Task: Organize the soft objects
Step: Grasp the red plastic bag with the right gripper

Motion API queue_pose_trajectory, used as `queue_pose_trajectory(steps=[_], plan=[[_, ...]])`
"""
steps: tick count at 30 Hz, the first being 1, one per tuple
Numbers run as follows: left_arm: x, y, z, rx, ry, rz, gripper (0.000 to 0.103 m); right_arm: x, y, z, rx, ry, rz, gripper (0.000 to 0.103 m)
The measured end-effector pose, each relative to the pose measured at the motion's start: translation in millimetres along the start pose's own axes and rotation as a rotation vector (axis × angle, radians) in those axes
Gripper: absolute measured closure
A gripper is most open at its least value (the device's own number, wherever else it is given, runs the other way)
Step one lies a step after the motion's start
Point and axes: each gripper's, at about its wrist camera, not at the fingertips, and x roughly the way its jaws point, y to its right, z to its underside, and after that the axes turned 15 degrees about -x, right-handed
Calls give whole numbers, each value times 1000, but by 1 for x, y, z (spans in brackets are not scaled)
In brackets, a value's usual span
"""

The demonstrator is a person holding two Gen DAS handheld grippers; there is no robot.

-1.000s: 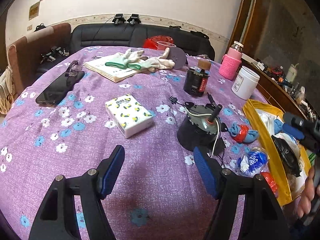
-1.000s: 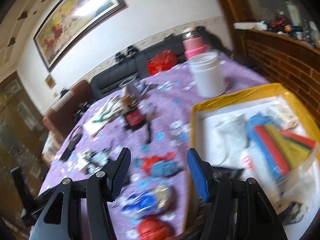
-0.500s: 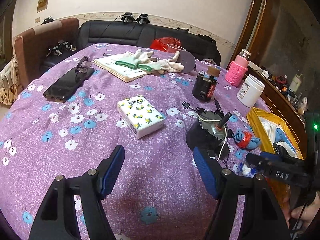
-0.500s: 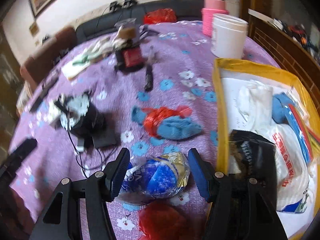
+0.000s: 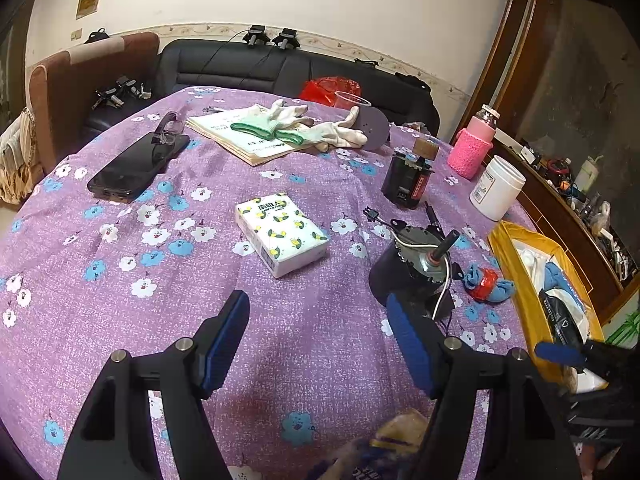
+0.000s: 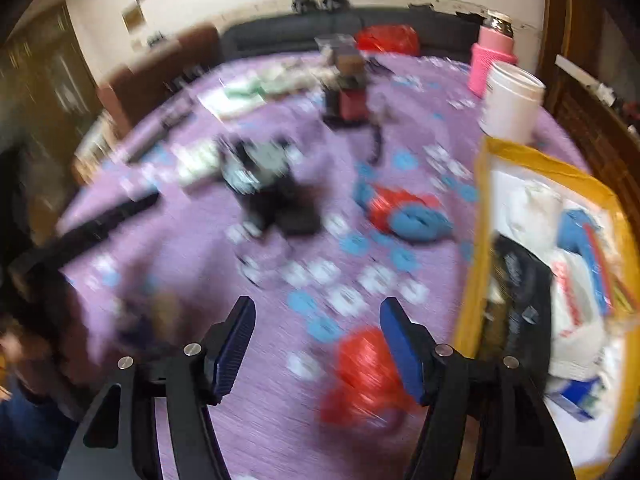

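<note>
Red-blue cloth (image 5: 486, 283) lies on surface (image 5: 120, 300), just beside yellow tray (image 5: 505, 258) already holding soft items. Red bag (image 6: 366, 372) sits below right gripper (image 6: 318, 346), jaws apart, empty. Left gripper (image 5: 318, 338) jaws apart, empty, over bare cloth. Risk: motor (image 5: 416, 268) and its wire near cloth; jaw may snag wire. Right view heavily blurred; bag outline unclear. Packet at left view's bottom edge cut off.
</note>
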Motion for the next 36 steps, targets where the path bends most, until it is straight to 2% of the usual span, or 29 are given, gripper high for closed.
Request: queue_pose_trajectory(steps=[3,6,7,8,9,12,16,23,28,33,35,36], plan=[[-1,1,0,6,3,1,33,12,-1,11,-15,-74,66,34],[-1,3,1,15,5,1,33,19,-2,19,-38,-89,114,36],[-1,3,1,16,4,0,33,20,-1,18,-41,-79,112,40],[-1,3,1,16,4,-2,33,19,-3,17,-45,-82,106,63],[0,3,1,15,3,-2,33,20,-5,17,-36,-81,86,70],[-1,3,2,14,6,3,33,10,-18,6,-29,11,23,69],[-2,4,3,20,9,2,33,10,-22,-13,20,98,22,69],[0,5,4,19,1,-4,33,43,-7,-15,110,106,-9,69],[0,6,6,28,1,6,33,48,-10,-15,85,143,-32,65],[-5,3,3,31,-47,41,33,43,-13,-14,50,169,-10,46],[-15,2,2,59,-94,80,26,41,-14,-14,43,180,-15,46],[-18,2,4,84,-119,102,18,42,-14,-14,44,179,-25,46]])
